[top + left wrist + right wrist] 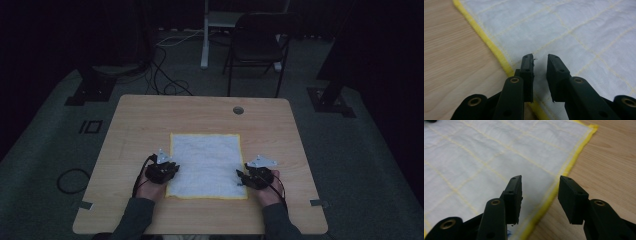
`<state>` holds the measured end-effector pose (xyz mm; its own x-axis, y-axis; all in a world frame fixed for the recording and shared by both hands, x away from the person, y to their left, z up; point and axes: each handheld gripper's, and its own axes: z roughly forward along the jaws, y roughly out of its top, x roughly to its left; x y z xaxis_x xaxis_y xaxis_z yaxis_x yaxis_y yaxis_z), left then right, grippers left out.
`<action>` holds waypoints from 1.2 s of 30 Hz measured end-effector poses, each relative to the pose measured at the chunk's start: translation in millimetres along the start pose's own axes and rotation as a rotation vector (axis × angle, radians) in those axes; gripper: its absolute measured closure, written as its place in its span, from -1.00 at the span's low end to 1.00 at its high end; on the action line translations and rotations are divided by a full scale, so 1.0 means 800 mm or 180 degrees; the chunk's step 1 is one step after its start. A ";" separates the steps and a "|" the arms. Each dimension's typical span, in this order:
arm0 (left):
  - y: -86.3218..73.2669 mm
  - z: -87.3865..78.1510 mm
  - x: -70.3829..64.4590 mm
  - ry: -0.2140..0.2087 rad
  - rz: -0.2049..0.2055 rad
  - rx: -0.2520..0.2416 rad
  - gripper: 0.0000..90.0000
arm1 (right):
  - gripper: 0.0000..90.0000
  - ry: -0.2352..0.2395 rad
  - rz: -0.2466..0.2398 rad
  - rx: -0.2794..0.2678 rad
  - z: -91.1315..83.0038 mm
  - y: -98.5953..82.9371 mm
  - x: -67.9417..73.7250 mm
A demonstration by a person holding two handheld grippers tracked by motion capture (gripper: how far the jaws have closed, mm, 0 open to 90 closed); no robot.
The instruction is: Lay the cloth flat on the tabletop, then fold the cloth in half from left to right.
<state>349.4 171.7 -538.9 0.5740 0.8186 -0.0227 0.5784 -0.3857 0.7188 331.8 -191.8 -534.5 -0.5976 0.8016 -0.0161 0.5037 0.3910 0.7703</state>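
Just quilted, yellow-edged white cloth (206,165).

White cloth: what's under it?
The white cloth with its yellow hem lies flat on the wooden table, whose bare top shows on all sides. Nothing bulges through it; whatever it covers is hidden. The left gripper and right gripper are open at its edges.

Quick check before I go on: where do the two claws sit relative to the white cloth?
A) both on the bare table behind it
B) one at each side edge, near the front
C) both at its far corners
B: the left claw and right claw flank the white cloth near its front corners.
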 end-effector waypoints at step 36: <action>0.000 -0.002 0.032 0.0148 -0.0664 -0.0132 0.28 | 0.18 -0.0026 0.0082 0.0004 0.002 -0.003 -0.008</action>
<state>363.4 193.4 -538.1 0.4164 0.8979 -0.1425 0.6570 -0.1888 0.7299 335.3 -196.7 -537.3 -0.5794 0.8151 -0.0014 0.5197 0.3707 0.7697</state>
